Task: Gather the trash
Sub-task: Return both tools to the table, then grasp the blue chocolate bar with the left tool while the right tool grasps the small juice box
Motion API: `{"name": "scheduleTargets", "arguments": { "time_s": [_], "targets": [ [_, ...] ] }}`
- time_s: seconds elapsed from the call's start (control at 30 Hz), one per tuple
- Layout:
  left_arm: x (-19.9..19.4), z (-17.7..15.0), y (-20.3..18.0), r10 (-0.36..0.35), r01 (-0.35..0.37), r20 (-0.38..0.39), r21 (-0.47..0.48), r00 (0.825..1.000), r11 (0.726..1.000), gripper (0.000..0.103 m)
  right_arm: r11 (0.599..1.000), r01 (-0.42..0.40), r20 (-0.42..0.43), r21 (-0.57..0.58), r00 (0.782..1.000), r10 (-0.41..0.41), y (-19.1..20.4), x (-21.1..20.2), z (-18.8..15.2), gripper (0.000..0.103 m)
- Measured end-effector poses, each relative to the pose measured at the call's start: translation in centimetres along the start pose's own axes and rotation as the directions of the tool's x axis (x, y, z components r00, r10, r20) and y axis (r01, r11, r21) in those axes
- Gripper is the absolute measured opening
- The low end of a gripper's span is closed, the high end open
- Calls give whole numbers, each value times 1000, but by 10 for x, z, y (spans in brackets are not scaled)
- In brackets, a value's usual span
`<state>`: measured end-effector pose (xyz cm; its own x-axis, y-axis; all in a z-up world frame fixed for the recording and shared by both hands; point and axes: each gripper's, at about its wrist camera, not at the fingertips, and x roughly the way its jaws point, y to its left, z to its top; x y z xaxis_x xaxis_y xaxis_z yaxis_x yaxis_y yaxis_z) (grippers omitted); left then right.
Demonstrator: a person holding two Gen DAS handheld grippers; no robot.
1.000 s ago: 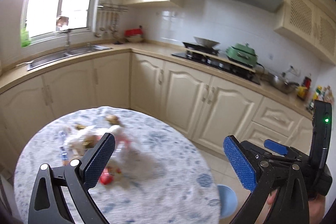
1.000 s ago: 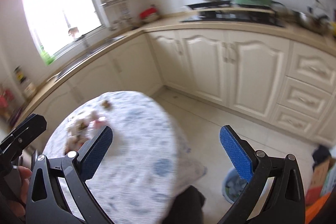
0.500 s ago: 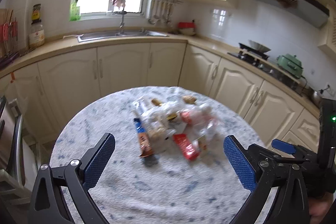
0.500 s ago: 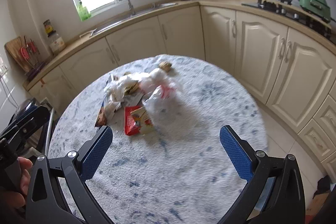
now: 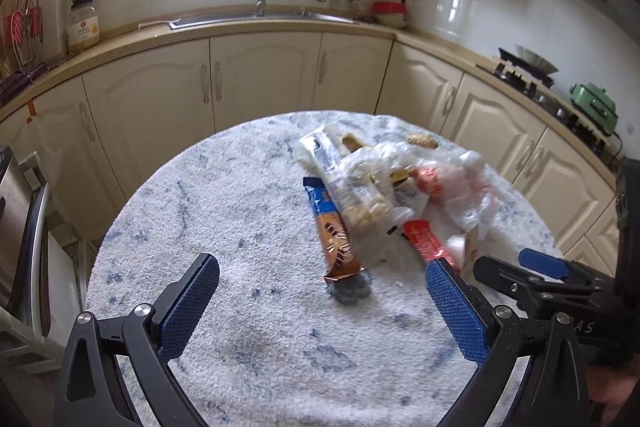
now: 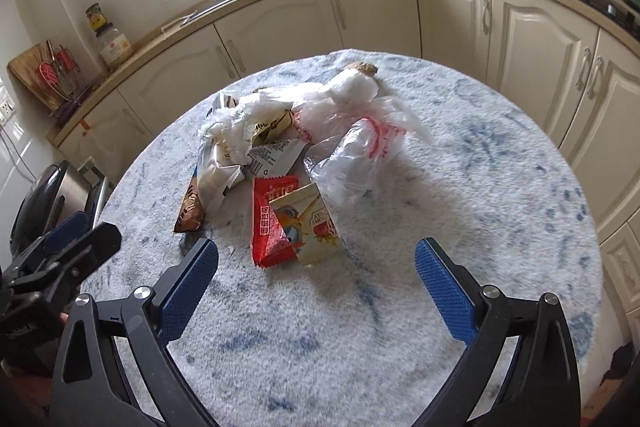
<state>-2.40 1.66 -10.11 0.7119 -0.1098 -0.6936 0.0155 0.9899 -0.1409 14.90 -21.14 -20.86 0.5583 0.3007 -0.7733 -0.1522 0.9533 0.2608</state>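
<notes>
2 tongs are out over the round tabletop (image 6: 460, 163), and both are empty. My left tongs (image 5: 320, 303) stand spread wide with only the blue-flecked cloth between the blue pads. My right tongs (image 6: 316, 279) are wide too, though their jaws have just been closing a little with nothing between them; I read that as a first narrowing toward a pick, not a grip.

The trash sits in 1 loose heap past both pairs, at about 12 o'clock in the right wrist view and nearer 1 o'clock in the left wrist view. Nearest my right tongs lies a red snack wrapper (image 6: 270, 223), with a cream printed packet (image 6: 310, 227) overlapping its right edge, both just beyond the pads. Behind them a clear plastic bag with red print (image 6: 356, 155) is crumpled up and stands higher than the flat wrappers. At 10 o'clock from the red wrapper a brown and blue wrapper (image 5: 334, 227) lies flat, its far end tucked under a clear packet of pale pieces (image 5: 360, 191). A small biscuit-like scrap (image 6: 362, 68) lies at the far edge, apart from the pile.

I judge that I hold both tongs tilted down at the heap so each can take its own side: the right for the red wrapper, the left for the brown one. Flat foil on a fluffy cloth will likely need a pad slid under an edge.
</notes>
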Motion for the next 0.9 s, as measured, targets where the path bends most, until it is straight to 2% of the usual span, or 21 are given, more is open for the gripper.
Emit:
{"name": "scheduleTargets", "arguments": {
  "time_s": [0.27, 0.43, 0.5, 0.63, 0.67, 0.73, 0.8, 0.83, 0.9],
  "targets": [
    [72, 22, -6, 53, -50, -88, 43, 995, 998, 101, 999, -42, -53, 19, 998, 43, -7, 38, 11, 78],
    [112, 41, -7, 73, -66, -124, 55, 990, 996, 100, 998, -59, -47, 15, 997, 59, -9, 42, 18, 54],
    [128, 48, -6, 80, -72, -152, 56, 985, 996, 95, 999, -52, -54, -7, 997, 51, -7, 44, 18, 43],
    [145, 65, -5, 86, -77, -141, 67, 986, 995, 90, 998, -34, -56, -47, 998, 32, 0, 44, 15, 37],
    [147, 65, -6, 81, -71, -139, 71, 987, 995, 84, 998, -30, -54, -61, 998, 26, 3, 45, 14, 33],
    [152, 71, -7, 78, -66, -132, 92, 988, 994, 73, 997, -30, -49, -74, 998, 26, 6, 45, 14, 33],
    [154, 73, -9, 56, -44, -129, 100, 990, 994, 50, 997, -31, -47, -76, 999, 28, 7, 45, 13, 31],
    [155, 74, -8, 47, -35, -131, 98, 990, 995, 44, 997, -34, -45, -75, 998, 31, 7, 44, 13, 31],
    [159, 78, -5, 26, -14, -137, 86, 990, 996, 23, 997, -33, -42, -72, 999, 30, 7, 41, 12, 30]
  ]
}}
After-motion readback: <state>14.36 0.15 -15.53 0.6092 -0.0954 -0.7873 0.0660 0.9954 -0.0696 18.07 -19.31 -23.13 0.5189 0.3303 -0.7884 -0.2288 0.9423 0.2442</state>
